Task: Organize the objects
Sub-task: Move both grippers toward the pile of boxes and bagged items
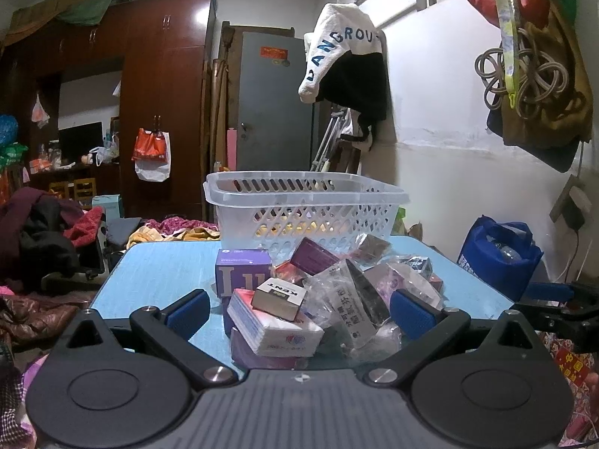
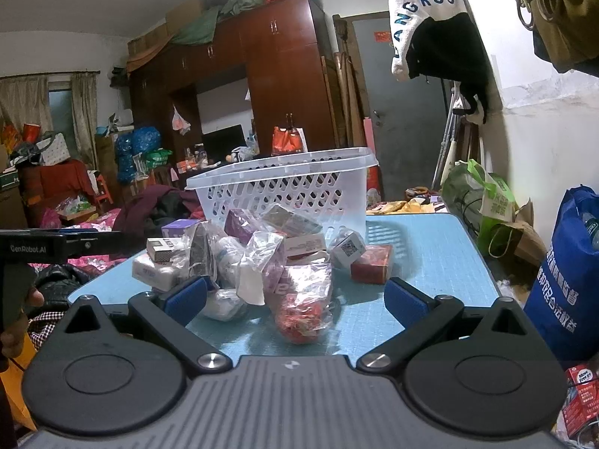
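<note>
Grippers wide, empty, facing pile on blue table [image 1: 157, 265].
Left gripper [image 1: 299, 308], right gripper [image 2: 295, 295]; white basket [image 2: 284, 187] behind KENT box [image 1: 279, 295], red box [image 2: 372, 263].

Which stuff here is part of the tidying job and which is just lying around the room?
Part of the job:
- white basket
- pile of small boxes and plastic-wrapped packets on the blue table
- left tool and right tool, both open

Just lying about:
- blue shopping bag
- hanging white hoodie
- wooden wardrobe
</note>
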{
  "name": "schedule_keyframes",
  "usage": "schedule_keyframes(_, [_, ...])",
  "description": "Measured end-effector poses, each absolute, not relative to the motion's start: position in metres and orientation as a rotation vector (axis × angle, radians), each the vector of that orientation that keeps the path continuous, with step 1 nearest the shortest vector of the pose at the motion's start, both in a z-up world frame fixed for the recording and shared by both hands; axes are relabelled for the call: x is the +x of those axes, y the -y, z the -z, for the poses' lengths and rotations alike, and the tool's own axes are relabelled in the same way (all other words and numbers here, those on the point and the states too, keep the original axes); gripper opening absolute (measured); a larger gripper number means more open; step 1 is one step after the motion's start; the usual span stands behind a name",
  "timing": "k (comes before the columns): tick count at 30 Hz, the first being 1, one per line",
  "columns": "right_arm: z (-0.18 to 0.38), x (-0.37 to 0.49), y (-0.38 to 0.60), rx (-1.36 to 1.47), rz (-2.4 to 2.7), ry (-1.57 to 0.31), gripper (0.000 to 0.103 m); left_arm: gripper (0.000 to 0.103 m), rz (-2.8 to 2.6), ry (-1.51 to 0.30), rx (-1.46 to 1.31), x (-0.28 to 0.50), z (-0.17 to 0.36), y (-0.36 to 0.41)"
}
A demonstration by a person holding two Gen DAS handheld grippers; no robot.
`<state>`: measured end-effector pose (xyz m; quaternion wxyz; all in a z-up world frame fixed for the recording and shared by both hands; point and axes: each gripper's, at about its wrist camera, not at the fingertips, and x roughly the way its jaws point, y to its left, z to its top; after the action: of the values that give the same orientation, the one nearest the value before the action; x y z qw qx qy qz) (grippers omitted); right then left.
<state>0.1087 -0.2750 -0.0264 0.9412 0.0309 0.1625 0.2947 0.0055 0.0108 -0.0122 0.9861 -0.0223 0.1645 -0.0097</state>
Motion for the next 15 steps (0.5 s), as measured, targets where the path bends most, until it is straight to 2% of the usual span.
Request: schedule_keyframes(15, [0.029,0.112,0.275,0.083,-0.638,-0.316,0.103,0.103,0.021,-0.282,-0.054,-0.001,0.018,-0.026])
